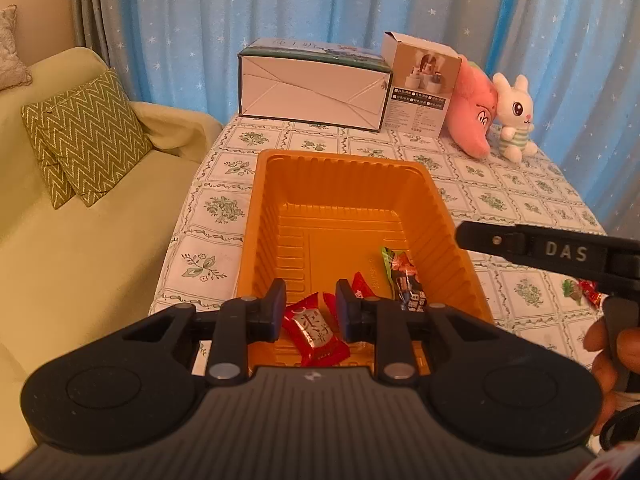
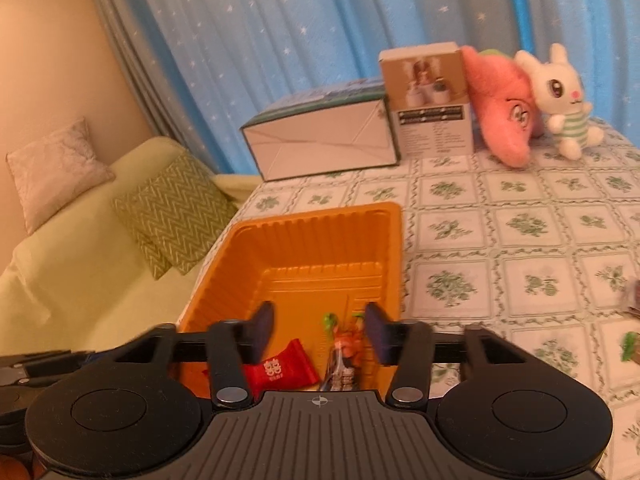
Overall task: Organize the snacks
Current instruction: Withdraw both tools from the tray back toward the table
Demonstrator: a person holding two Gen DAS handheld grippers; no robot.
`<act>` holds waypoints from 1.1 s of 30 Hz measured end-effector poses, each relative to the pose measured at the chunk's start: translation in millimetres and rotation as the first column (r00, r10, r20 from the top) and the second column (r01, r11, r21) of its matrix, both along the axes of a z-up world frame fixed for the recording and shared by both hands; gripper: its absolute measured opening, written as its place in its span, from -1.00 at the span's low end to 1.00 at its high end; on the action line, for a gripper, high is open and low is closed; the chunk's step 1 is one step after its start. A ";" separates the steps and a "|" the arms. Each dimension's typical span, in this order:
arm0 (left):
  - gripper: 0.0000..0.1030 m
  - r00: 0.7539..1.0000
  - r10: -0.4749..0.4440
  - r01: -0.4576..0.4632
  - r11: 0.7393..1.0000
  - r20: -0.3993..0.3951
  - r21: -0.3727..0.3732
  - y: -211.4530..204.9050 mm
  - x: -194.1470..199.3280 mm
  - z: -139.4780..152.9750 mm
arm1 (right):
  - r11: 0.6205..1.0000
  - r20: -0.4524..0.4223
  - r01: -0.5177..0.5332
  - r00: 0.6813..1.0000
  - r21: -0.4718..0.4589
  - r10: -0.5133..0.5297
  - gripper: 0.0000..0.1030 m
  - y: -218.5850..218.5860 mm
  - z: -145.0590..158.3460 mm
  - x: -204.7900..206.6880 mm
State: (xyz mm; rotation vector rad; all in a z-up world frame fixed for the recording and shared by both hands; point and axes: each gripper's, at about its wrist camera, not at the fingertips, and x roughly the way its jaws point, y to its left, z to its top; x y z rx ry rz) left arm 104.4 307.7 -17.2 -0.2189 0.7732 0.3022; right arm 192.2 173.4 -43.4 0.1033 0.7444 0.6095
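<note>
An orange plastic tray (image 1: 352, 184) stands on the patterned tablecloth; it also shows in the right wrist view (image 2: 280, 240). My left gripper (image 1: 311, 312) is open above the tray's near end, its fingers either side of a red candy packet (image 1: 316, 334) lying in the tray. A second red packet (image 1: 362, 284) and a dark snack bar with a green end (image 1: 404, 280) lie beside it. My right gripper (image 2: 316, 330) is open and empty over the tray's near right part, above a red packet (image 2: 280, 372) and the dark bar (image 2: 340, 364).
A white carton (image 1: 312, 92), a small product box (image 1: 420, 88), a pink plush (image 1: 472, 116) and a white bunny plush (image 1: 516, 116) stand at the table's back. Loose snacks (image 1: 580, 290) lie right of the tray. A green sofa with a zigzag cushion (image 1: 84, 136) is left.
</note>
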 end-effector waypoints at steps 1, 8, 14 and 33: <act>-0.55 1.000 -0.001 0.001 1.000 0.003 -0.002 -1.6 -2.3 1.6 | 1.000 0.003 0.009 1.000 -0.004 -0.009 0.02 -4.5 1.9 -2.6; -0.55 1.000 -0.007 0.007 1.000 0.026 -0.008 -27.0 -16.5 14.3 | 0.995 0.040 0.058 0.998 -0.077 -0.055 0.02 -45.2 12.4 -38.0; -0.55 0.999 -0.038 0.038 0.999 0.028 0.007 -67.0 -29.4 24.1 | 0.984 0.064 0.108 0.993 -0.139 -0.099 0.02 -81.0 23.8 -66.8; -0.54 0.983 -0.182 0.182 0.983 0.032 0.009 -175.5 -34.0 31.0 | 0.954 0.104 0.230 0.971 -0.190 -0.214 0.02 -173.1 45.9 -116.5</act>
